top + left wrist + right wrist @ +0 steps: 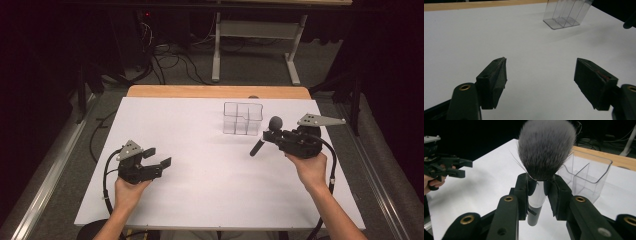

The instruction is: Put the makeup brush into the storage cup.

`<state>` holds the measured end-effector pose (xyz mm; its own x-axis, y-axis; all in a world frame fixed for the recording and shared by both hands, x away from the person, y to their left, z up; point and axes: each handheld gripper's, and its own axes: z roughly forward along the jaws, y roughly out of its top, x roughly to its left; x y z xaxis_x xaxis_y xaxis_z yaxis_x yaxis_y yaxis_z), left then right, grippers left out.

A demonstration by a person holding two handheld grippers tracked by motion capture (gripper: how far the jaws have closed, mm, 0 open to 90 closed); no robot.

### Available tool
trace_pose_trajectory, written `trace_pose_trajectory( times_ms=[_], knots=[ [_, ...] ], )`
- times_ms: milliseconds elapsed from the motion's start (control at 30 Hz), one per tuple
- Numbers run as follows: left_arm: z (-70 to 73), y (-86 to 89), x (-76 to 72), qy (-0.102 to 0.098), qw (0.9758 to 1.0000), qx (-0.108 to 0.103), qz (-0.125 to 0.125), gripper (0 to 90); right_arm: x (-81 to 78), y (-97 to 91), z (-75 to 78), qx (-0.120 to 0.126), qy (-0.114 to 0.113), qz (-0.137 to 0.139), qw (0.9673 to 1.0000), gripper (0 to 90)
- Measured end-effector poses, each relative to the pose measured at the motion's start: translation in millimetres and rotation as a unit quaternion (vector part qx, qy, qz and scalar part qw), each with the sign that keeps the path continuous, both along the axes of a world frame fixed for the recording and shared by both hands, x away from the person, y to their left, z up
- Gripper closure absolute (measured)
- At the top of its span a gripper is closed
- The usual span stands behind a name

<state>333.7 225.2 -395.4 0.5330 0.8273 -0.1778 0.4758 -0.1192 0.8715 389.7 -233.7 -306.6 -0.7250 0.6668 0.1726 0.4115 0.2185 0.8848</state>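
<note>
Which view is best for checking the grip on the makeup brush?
Right gripper view: the right hand-held gripper pinches the makeup brush just under its bristles, close up. The high view shows the brush small and tilted. The left gripper view catches a dark tip at its edge, too little to tell.

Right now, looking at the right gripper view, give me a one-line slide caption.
Right gripper clamps a makeup brush by its ferrule, bristles up, beside a clear divided organizer.
</note>
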Motion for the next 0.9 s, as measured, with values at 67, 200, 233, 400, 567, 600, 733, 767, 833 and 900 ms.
trace_pose_trajectory(
  times_ms=[67,200,233,400,567,600,733,767,833,900],
  knots=[
    [-0.2,0.0,0.1,0.000,1.0000,0.000,0.000,26.4,3.0,-0.5,1.8,-0.003,0.001,-0.004,1.0000,72.8],
    [-0.9,-0.2,0.9,0.002,1.0000,0.000,0.000,26.0,8.5,0.5,5.0,-0.009,0.001,-0.008,0.9999,72.8],
    [-1.0,-0.3,1.0,0.002,1.0000,0.001,-0.001,25.9,9.9,0.9,5.6,-0.009,0.000,-0.010,0.9999,72.8],
    [-1.0,-0.6,0.3,0.000,1.0000,0.000,-0.001,25.9,16.8,2.8,8.8,-0.012,0.002,-0.016,0.9998,72.8],
    [-1.5,-0.4,1.3,0.002,1.0000,0.001,0.000,25.2,22.8,4.9,11.5,-0.015,0.002,-0.021,0.9997,72.8],
    [-1.8,-0.8,1.6,0.003,1.0000,0.002,-0.001,25.1,23.8,5.3,12.0,-0.017,0.002,-0.022,0.9996,72.8],
    [-1.5,-2.8,0.2,-0.003,1.0000,0.003,-0.007,25.0,27.0,6.7,14.7,-0.017,0.000,-0.025,0.9995,72.8],
    [-1.6,-2.9,0.2,-0.003,1.0000,0.002,-0.007,25.0,28.1,7.1,15.2,-0.018,-0.002,-0.024,0.9996,72.8],
    [-1.8,-2.8,0.6,0.000,1.0000,0.003,-0.006,24.9,29.7,7.8,16.6,-0.019,-0.002,-0.026,0.9995,72.8],
    [-2.3,-2.8,1.1,0.000,1.0000,0.001,-0.006,24.8,31.9,8.3,17.9,-0.020,-0.002,-0.028,0.9994,72.8]
  ],
)
